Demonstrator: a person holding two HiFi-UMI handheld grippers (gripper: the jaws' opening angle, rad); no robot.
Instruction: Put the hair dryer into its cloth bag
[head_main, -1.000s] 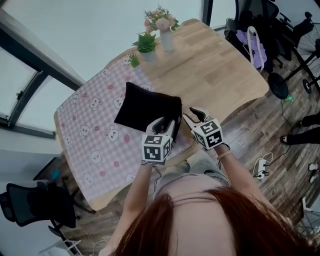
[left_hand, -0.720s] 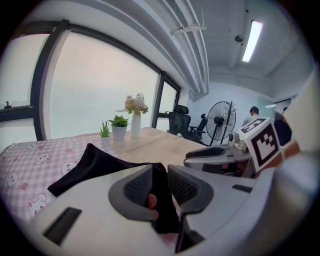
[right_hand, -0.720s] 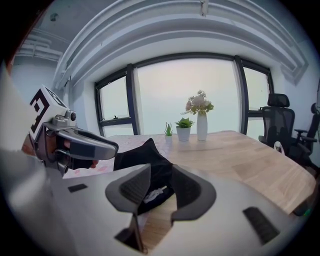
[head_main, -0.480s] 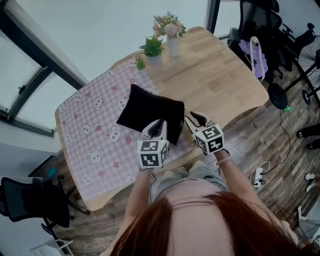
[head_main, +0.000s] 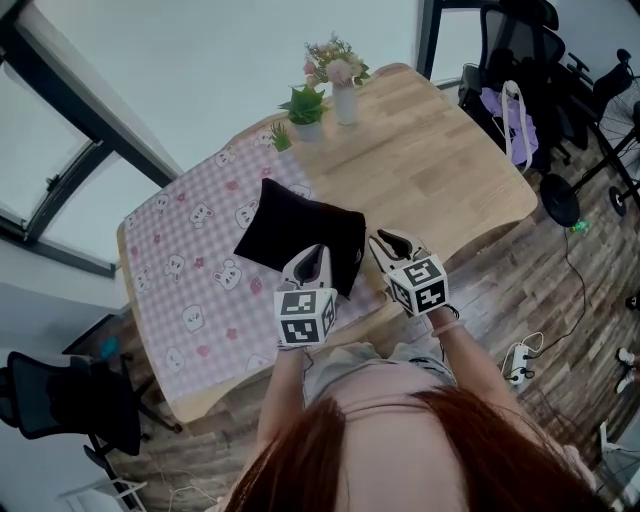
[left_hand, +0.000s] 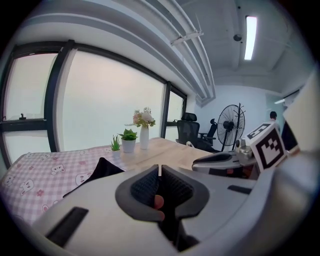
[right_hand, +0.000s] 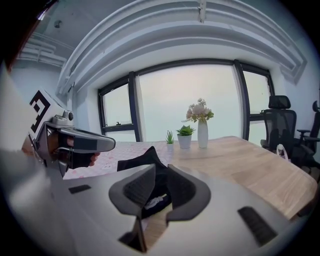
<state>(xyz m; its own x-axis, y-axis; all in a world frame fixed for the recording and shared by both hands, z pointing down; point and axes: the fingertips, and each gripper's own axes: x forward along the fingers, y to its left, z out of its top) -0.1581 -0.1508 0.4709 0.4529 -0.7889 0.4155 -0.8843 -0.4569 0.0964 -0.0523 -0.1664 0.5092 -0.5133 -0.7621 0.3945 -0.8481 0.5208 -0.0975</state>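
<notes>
The black cloth bag (head_main: 295, 230) lies on the pink checked cloth, its near edge toward me. My left gripper (head_main: 312, 258) is at that near edge with its jaws shut; dark fabric runs from the bag (left_hand: 97, 172) in under the closed pads (left_hand: 145, 187). My right gripper (head_main: 383, 242) is just to the right at the bag's near right corner. Its jaws are closing, with black fabric (right_hand: 145, 157) and a white label between them, and a gap still shows beside the pads. No hair dryer shows in any view.
The cloth (head_main: 190, 270) covers the left half of the wooden table (head_main: 440, 160). A vase of flowers (head_main: 343, 90) and two small potted plants (head_main: 305, 110) stand at the far edge. Office chairs (head_main: 530, 80) and a fan (left_hand: 227, 127) stand to the right.
My left gripper's jaws went from wide open to shut at the bag's near edge, and it rose a little. The right gripper's jaws narrowed around the bag's corner.
</notes>
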